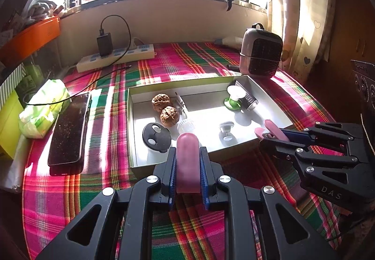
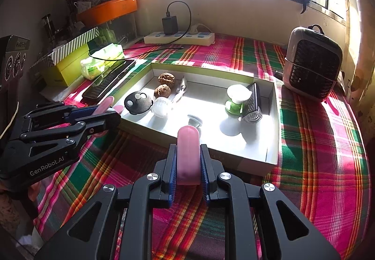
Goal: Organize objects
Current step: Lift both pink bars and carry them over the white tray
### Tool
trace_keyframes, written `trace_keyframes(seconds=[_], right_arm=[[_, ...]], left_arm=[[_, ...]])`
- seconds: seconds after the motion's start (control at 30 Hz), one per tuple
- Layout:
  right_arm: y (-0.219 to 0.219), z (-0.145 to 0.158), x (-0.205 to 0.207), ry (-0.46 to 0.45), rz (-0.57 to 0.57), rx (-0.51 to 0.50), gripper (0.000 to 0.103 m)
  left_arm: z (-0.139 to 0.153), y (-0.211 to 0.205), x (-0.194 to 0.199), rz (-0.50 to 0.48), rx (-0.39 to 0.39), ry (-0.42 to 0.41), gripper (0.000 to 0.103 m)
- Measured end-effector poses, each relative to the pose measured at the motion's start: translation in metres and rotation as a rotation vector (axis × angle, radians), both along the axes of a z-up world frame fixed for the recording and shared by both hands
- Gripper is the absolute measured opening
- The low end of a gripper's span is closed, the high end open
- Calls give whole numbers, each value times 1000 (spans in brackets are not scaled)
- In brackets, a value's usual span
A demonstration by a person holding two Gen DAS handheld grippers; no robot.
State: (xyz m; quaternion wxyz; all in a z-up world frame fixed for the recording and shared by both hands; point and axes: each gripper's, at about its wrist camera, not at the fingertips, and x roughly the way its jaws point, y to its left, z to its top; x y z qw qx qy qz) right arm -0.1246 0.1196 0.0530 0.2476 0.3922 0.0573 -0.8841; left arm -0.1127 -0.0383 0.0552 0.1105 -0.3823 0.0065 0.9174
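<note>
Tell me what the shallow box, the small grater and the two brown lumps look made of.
Shallow box: likely matte white cardboard, thin folded walls. Small grater: shiny metal, perforated face glinting in sun. Two brown lumps: probably walnuts, wrinkled, dull woody shells.

Your pink clip (image 1: 187, 161) hides part of the white brush (image 1: 186, 125); the small metal piece (image 1: 226, 130) is too small to identify.

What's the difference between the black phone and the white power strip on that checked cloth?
The phone is black, flat and glossy; the power strip is white with blue sockets. The phone lies left of the tray, near the front; the power strip sits far back beneath the window. The power strip carries a black charger; nothing rests on the phone. Both are long and lie flat.
</note>
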Motion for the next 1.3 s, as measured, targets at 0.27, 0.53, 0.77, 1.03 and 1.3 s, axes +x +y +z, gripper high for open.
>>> trace_keyframes(seconds=[0.27,0.53,0.77,1.03,1.3], right_arm=[[-7,0,-39,-23,-17,5,18],[-18,-5,-77,-57,-16,0,18],[-30,-13,-103,-97,-8,14,19],[-38,-26,-123,-152,-4,28,19],[-42,-34,-128,-167,-6,45,19]], left_arm=[[-9,1,-26,11,9,-27,16],[-22,2,-45,20,13,-57,16],[-30,5,-54,17,5,-73,16],[-36,5,-62,19,5,-89,16],[-39,7,-67,20,6,-92,16]])
